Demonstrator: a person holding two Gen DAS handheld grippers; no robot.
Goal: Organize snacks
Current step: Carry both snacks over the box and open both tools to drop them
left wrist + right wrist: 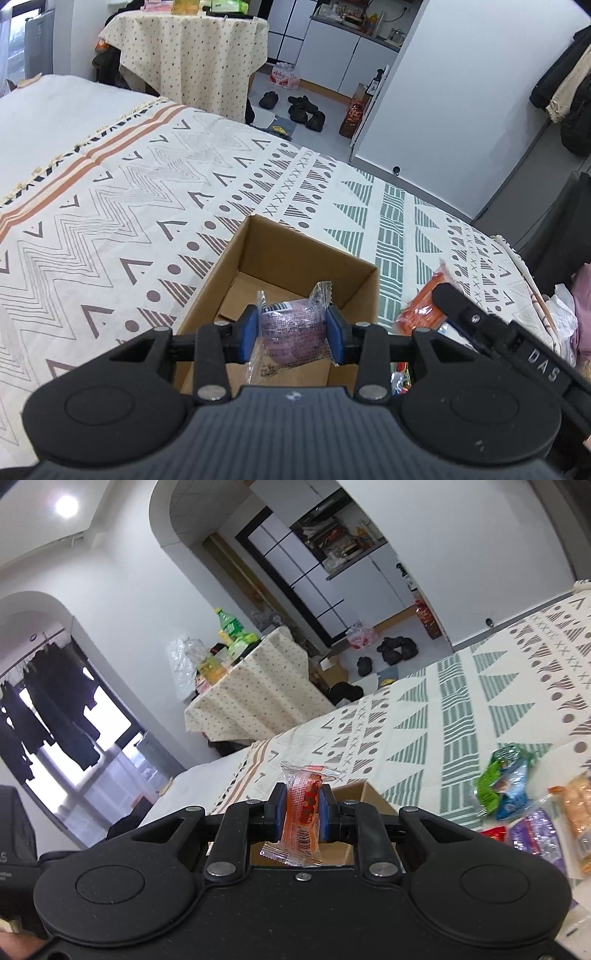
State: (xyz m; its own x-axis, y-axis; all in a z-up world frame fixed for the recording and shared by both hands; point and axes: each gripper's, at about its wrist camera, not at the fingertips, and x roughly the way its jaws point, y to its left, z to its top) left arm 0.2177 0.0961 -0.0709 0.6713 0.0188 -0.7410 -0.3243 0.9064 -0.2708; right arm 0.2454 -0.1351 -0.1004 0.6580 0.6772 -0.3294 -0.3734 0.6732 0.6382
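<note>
The round purple snack in crinkled clear wrap (pixel 291 325) is clamped between the blue pads of the left gripper (pixel 291 330), poised over the open brown cardboard box (pixel 354 269), whose floor looks bare; the step in hand is judged to be delivery, and the next move calls for lowering into the box, then letting go. The right gripper (pixel 301 808) pinches a slim orange snack sachet with serrated ends (pixel 301 805) upright, near the box's right side. Loose glossy packets (pixel 513 786) lie further right on the woven geometric-patterned bedcover (pixel 110 229).

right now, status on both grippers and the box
Left gripper shut on purple snack, above open cardboard box. Right gripper shut on orange snack. Nothing blocking the box.
</note>
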